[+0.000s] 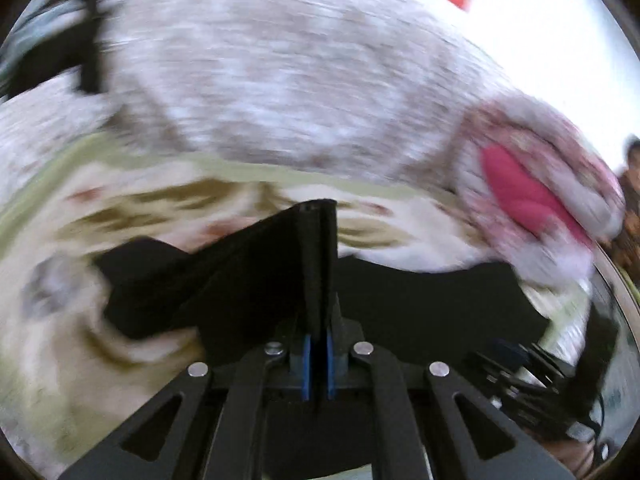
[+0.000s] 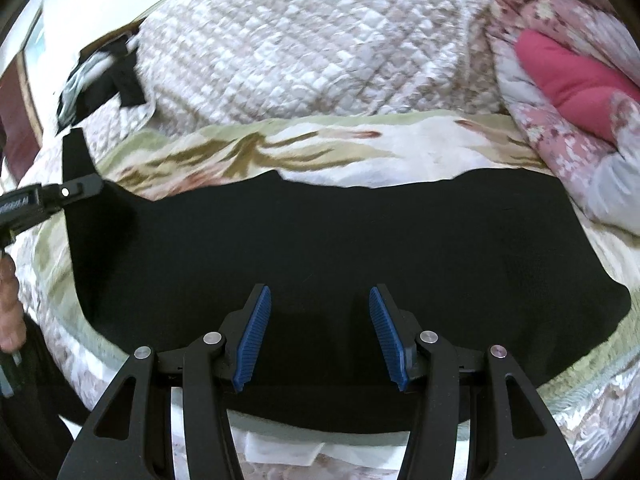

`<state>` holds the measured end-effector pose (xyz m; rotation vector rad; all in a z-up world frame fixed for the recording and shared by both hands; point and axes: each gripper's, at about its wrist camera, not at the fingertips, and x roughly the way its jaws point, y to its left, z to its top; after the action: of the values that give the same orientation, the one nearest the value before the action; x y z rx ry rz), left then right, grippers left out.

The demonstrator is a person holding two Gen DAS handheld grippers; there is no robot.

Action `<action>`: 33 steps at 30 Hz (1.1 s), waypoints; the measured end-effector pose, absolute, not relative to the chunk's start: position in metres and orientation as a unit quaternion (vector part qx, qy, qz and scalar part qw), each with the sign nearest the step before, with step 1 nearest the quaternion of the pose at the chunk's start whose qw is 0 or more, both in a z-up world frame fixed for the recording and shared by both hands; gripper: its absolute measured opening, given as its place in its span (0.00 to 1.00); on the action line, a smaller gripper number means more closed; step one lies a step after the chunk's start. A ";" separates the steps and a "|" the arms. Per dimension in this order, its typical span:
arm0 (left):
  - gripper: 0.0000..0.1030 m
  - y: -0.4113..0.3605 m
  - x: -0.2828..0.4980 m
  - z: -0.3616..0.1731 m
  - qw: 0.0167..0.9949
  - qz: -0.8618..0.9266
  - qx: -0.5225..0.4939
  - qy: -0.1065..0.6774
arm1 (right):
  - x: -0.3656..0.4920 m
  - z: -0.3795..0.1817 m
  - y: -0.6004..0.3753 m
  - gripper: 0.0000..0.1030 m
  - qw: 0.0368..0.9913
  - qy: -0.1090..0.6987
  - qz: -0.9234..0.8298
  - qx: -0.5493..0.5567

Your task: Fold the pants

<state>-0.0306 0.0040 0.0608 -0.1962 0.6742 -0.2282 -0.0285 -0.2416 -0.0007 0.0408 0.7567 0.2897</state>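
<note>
Black pants [image 2: 320, 240] lie spread flat across a floral blanket [image 2: 360, 144] on a bed. My right gripper [image 2: 320, 320] is open, its blue pads [image 2: 256, 336] wide apart just above the near part of the pants, holding nothing. My left gripper [image 1: 319, 280] is shut on the pants [image 1: 256, 276], pinching an edge that sticks up between its fingers. The same gripper [image 2: 76, 184] shows at the far left of the right wrist view, lifting that end of the pants. The left wrist view is blurred by motion.
A quilted cover [image 2: 304, 48] fills the back of the bed. A pink floral quilt with a red pillow [image 2: 568, 80] sits at the right. Dark clothing [image 2: 100, 80] lies at the back left. The person's hand [image 2: 10, 304] shows at the left edge.
</note>
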 end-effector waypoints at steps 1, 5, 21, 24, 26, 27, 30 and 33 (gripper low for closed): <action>0.06 -0.012 -0.028 0.057 0.928 -0.137 -0.085 0.336 | -0.028 0.000 -0.245 0.51 0.919 0.368 0.136 0.027; 0.06 -0.055 -0.024 0.027 0.904 -0.196 -0.068 0.373 | -0.023 -0.001 -0.260 0.51 0.917 0.375 0.121 0.059; 0.38 -0.079 -0.047 0.012 0.862 -0.313 -0.085 0.390 | -0.017 -0.009 -0.271 0.51 0.906 0.394 0.121 0.099; 0.43 -0.075 -0.049 0.020 0.869 -0.308 -0.082 0.378 | -0.018 -0.008 -0.272 0.51 0.907 0.391 0.117 0.100; 0.43 -0.064 -0.048 0.025 0.875 -0.290 -0.097 0.375 | -0.018 -0.007 -0.272 0.51 0.908 0.389 0.116 0.099; 0.44 -0.054 -0.049 0.028 0.879 -0.282 -0.108 0.370 | -0.019 -0.007 -0.272 0.51 0.909 0.389 0.116 0.099; 0.50 -0.028 -0.051 0.027 0.887 -0.241 -0.138 0.370 | -0.019 -0.007 -0.272 0.51 0.906 0.391 0.121 0.104; 0.51 -0.008 -0.046 0.014 0.874 -0.215 -0.178 0.397 | -0.019 -0.005 -0.269 0.51 0.906 0.390 0.127 0.104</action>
<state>-0.0463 -0.0080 0.0138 -0.3722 0.8286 -0.4481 -0.0191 -0.2687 -0.0049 0.2141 0.8063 0.2626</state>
